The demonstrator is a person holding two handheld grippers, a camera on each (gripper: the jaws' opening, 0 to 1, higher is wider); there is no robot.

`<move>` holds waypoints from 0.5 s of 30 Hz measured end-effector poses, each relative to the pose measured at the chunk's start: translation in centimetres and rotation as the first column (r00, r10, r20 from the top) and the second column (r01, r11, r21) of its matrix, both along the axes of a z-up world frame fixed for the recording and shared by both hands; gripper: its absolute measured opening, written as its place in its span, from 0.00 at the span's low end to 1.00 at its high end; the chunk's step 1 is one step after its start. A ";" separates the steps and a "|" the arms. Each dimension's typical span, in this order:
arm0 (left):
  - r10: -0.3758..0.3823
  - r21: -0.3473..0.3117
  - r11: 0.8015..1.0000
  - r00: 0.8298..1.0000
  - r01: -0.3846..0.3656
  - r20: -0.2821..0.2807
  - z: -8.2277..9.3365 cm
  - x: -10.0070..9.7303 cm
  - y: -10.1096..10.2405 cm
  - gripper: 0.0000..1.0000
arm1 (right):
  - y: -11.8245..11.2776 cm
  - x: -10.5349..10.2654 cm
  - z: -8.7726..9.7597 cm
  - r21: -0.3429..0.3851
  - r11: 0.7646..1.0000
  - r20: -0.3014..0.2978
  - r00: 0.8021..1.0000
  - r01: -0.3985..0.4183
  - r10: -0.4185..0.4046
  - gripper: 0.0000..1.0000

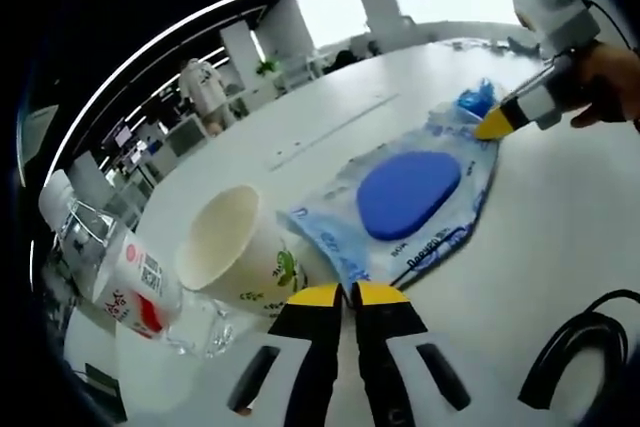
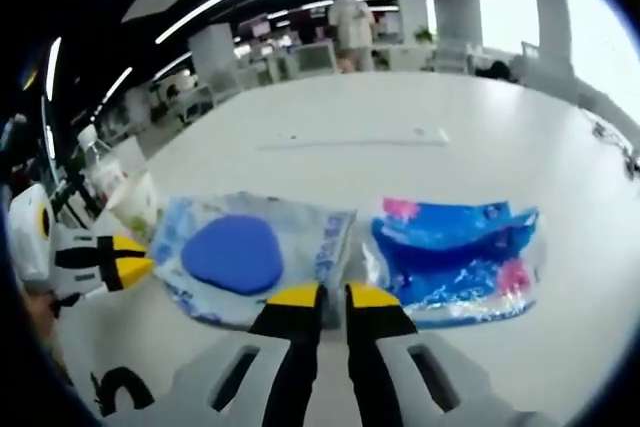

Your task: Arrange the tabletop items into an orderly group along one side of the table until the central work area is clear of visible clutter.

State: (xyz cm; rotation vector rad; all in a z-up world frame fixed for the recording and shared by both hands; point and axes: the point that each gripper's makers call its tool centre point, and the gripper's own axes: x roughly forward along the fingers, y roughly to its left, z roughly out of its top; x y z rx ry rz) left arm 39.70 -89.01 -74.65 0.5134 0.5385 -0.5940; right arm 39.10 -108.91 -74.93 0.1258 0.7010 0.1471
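Both grippers, left gripper and right gripper, pinch the wipes pack edges; better slide it level toward the cup.

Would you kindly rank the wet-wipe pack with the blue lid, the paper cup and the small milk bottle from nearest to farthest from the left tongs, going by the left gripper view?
1. Wet-wipe pack with the blue lid: its near corner lies right at the tips of the left tongs.
2. Paper cup: on its side, just left of the tips.
3. Small milk bottle: farther left, beyond the cup.
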 end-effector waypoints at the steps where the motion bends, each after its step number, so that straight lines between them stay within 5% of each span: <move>1: -0.005 0.008 1.000 1.000 0.005 0.008 0.1 0.0 0.0 0.04 | 0.0 0.0 0.0 0.000 1.000 0.000 1.000 0.000 0.000 0.06; 15: -0.040 0.018 0.999 0.996 0.039 0.084 2.1 -0.9 -0.9 0.15 | 0.0 -0.7 2.9 0.030 0.999 0.065 0.997 0.028 -0.030 0.13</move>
